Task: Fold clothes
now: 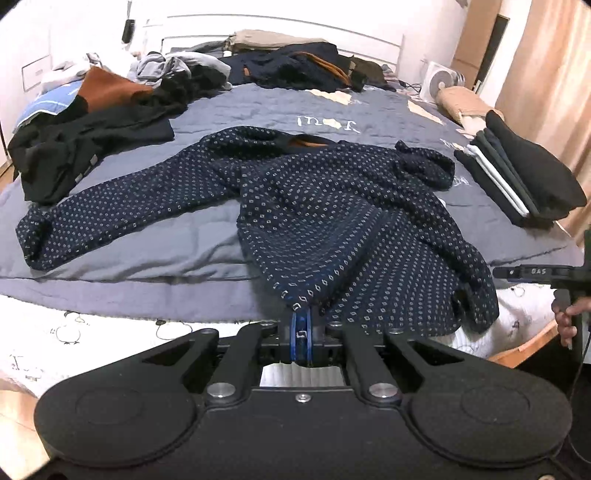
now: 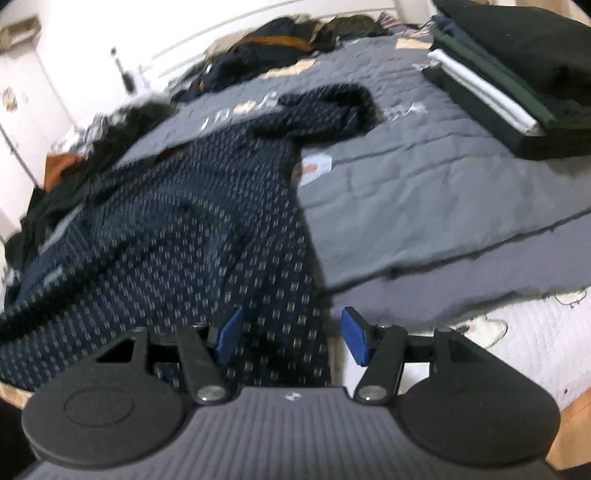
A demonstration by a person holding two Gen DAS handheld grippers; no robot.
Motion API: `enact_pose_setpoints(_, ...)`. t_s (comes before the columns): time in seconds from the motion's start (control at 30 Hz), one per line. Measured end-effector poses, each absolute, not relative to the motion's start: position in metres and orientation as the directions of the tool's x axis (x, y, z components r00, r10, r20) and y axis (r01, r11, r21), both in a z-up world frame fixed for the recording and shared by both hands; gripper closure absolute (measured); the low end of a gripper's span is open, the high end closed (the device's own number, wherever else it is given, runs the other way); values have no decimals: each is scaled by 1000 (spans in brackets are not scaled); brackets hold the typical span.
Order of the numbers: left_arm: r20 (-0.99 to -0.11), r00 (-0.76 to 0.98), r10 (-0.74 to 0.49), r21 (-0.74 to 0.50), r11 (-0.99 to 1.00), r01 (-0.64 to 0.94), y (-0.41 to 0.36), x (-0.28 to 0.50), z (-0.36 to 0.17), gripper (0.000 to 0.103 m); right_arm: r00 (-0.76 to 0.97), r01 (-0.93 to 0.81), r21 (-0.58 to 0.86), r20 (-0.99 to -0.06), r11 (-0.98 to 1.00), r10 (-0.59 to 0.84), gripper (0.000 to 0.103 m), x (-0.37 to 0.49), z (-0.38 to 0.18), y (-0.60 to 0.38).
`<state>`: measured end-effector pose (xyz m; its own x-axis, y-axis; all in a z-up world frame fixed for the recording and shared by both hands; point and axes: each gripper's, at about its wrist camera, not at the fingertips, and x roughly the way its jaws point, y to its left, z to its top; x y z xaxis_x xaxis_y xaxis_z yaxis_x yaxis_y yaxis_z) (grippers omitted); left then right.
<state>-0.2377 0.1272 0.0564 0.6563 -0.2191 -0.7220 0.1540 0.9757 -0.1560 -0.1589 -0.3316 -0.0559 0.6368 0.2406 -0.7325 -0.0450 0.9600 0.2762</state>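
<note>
Navy dotted sweater (image 1: 332, 214) lies spread, rumpled, on the bed, hem overhanging its edge

Even, fairly bright indoor light, soft faint shadows, left wrist view sharp, white wall (image 1: 74, 33) overexposed at the far left, right wrist view smeared by motion blur, strong fisheye bending and dark corners in both
</note>
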Motion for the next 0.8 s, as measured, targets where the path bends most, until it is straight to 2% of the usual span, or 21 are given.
enact_pose_setpoints(0.5, -716, 652, -248, -226, 967, 119, 152, -228, 44, 98, 475, -71, 202, -854, 977, 211, 45, -163, -93, -308)
enact_pose_setpoints(0.6, -712, 654, -253, -231, 965, 123, 152, -228, 45, 98, 488, -77, 168, -853, 983, 184, 45, -160, -101, -303)
enact_pose_setpoints(0.67, -710, 656, -256, -233, 964, 125, 152, -226, 46, 98, 510, -86, 163, -840, 983, 184, 58, -159, -103, -301)
enact_pose_setpoints(0.7, -708, 657, -258, -234, 964, 126, 152, -226, 46, 98, 513, -89, 190, -833, 978, 208, 81, -159, -102, -302)
enact_pose_setpoints(0.73, -707, 659, -258, -236, 964, 125, 153, -225, 47, 98, 517, -76, 229, -823, 970, 235, 90, -160, -100, -307)
enact_pose_setpoints(0.8, -699, 665, -264, -244, 962, 125, 156, -226, 49, 98, 535, -6, 344, -792, 939, 294, 91, -164, -91, -324)
